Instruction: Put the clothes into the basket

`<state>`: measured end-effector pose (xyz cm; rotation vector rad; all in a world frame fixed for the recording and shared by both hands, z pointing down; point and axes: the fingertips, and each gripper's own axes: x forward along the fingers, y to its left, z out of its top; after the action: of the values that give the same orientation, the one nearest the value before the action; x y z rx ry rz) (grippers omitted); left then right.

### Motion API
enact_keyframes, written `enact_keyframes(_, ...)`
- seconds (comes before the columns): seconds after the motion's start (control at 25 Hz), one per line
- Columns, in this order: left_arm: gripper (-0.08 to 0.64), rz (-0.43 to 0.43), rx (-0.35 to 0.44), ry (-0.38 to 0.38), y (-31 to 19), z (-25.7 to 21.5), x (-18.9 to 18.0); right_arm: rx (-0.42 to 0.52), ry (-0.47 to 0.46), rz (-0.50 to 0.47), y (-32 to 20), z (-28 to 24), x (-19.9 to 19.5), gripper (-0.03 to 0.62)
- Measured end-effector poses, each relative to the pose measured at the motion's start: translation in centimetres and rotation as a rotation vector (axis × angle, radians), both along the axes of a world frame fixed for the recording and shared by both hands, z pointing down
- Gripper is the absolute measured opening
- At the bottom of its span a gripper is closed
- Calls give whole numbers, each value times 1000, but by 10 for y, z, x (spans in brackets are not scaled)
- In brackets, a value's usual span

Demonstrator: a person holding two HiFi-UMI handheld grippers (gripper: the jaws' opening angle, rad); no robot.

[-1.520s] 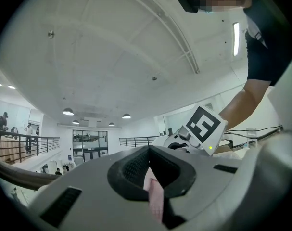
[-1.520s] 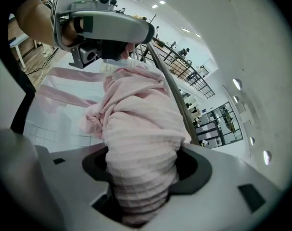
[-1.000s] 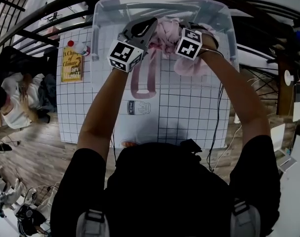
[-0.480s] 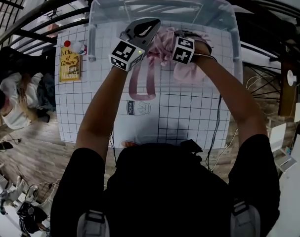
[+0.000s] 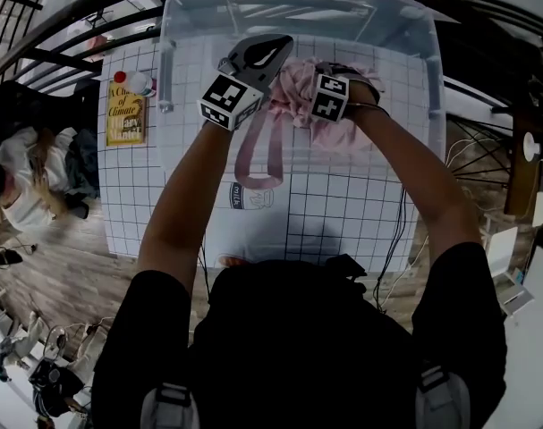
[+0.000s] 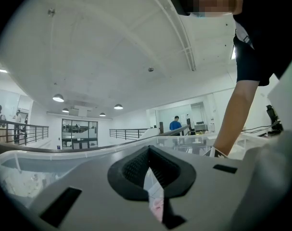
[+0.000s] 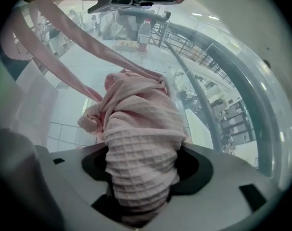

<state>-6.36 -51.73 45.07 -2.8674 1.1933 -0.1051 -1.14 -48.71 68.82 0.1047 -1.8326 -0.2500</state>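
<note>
- Gripping the pink waffle-knit garment (image 7: pixel 141 129), the right hand-held gripper (image 7: pixel 141 177) is pointing steeply down. Its jaws are standing partly apart, with a thick bunch of fabric filling the gap between them.
- In the head view that bunch is sitting just beside the right hand-held gripper's marker cube, within the outline of the clear plastic basket (image 5: pixel 167 61).
- The left hand-held gripper (image 5: pixel 260 54) is pointing level, away from the person. Its jaws are nearly together, pinching a thin sliver of pink fabric that is showing low in the narrow gap in the left gripper view.
- A long pink strap (image 5: pixel 253 155) of the garment is hanging in a loop below the left hand-held gripper. In the right gripper view the strap is running taut from the bunch up towards the left hand-held gripper.
- Whether any part of the garment is touching the basket floor cannot be told.
- The basket is sitting on the far half of the bench (image 5: pixel 352 204), which is wearing a white cover with a dark grid.
- A yellow book (image 5: pixel 128 116) is lying on the bench just left of the basket, and a red-capped bottle (image 5: pixel 135 82) is lying beside the book's far end.
- Both of the person's forearms (image 5: pixel 186 195) are reaching over the near side of the bench.
</note>
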Motion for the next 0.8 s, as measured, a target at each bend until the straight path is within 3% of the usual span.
enact_keyframes(0.52, 2, 0, -15, 9, -1, 8, 2, -27, 23, -30, 5, 39, 1, 330)
enact_keyframes(0.8, 2, 41, -77, -53, 2, 34, 11, -33, 32, -30, 7, 45, 2, 337)
